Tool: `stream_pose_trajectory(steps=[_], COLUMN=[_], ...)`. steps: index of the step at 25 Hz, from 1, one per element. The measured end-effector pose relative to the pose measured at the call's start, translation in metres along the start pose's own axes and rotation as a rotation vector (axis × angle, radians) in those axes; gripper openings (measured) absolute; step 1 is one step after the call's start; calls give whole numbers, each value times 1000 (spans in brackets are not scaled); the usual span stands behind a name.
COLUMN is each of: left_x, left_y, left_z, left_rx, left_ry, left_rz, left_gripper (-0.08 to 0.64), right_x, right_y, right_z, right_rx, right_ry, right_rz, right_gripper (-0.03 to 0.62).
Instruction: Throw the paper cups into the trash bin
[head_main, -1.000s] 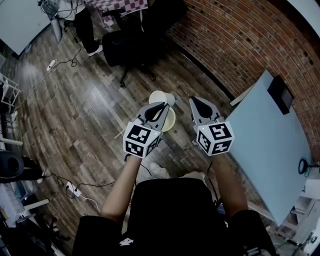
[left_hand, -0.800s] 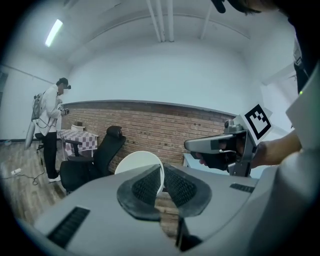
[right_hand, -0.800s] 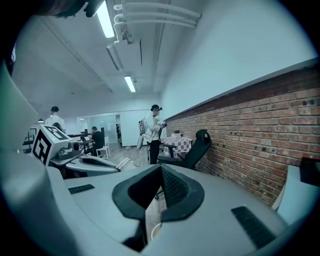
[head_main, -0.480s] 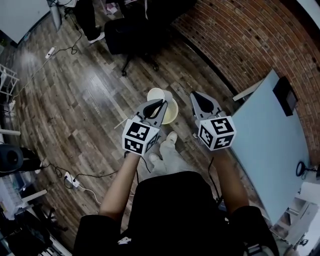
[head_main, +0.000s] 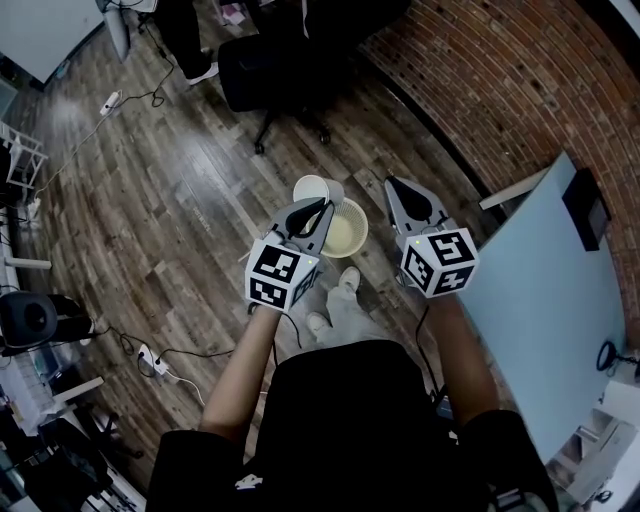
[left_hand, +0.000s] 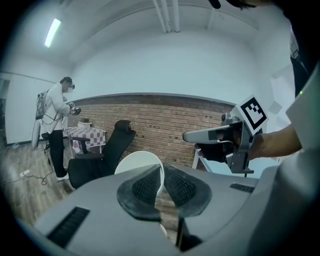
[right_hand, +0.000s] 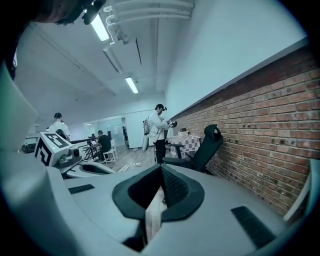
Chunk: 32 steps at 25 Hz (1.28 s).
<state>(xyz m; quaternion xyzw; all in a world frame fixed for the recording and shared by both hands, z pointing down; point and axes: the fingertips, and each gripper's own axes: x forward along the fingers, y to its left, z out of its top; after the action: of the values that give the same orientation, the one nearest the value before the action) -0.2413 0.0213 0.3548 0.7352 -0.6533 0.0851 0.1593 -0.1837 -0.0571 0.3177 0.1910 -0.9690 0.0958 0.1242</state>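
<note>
Just short of the black office chair, the left tongs pinch a white paper cup by its rim. The right tongs beside them are closed and empty.

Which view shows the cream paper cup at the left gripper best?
Head view: the cream round paper cup shows nearly its whole open mouth. The left gripper view shows only a pale edge between the jaws; the right gripper view, nothing.

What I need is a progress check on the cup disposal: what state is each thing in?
Left gripper: shut on the paper cups.
Paper cups: two, mouths up, carried above the floor.
Right gripper: shut, empty.
Office chair: upright, unoccupied.
</note>
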Motion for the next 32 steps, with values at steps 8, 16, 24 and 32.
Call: stream_pose_trajectory(steps=[8,16,24,32], left_x=[51,98,123,133], left_y=[15,28,38,55], left_z=[18,23,-1,-40], left_rx=[4,-10,-27,-49], left_ry=[9,43,104,194], left_rz=[-27,-39,-36,-77], left_gripper=[26,26,26,26], right_x=[32,58,76,93], right_y=[-45,-89,-113,-120], right_z=[11,13,-16,-46], right_rx=[23,50,82,109], right_ry=[-4,-5,39,106], right_rz=[-12,-26,-42,-81], right_gripper=[3,3,3,2])
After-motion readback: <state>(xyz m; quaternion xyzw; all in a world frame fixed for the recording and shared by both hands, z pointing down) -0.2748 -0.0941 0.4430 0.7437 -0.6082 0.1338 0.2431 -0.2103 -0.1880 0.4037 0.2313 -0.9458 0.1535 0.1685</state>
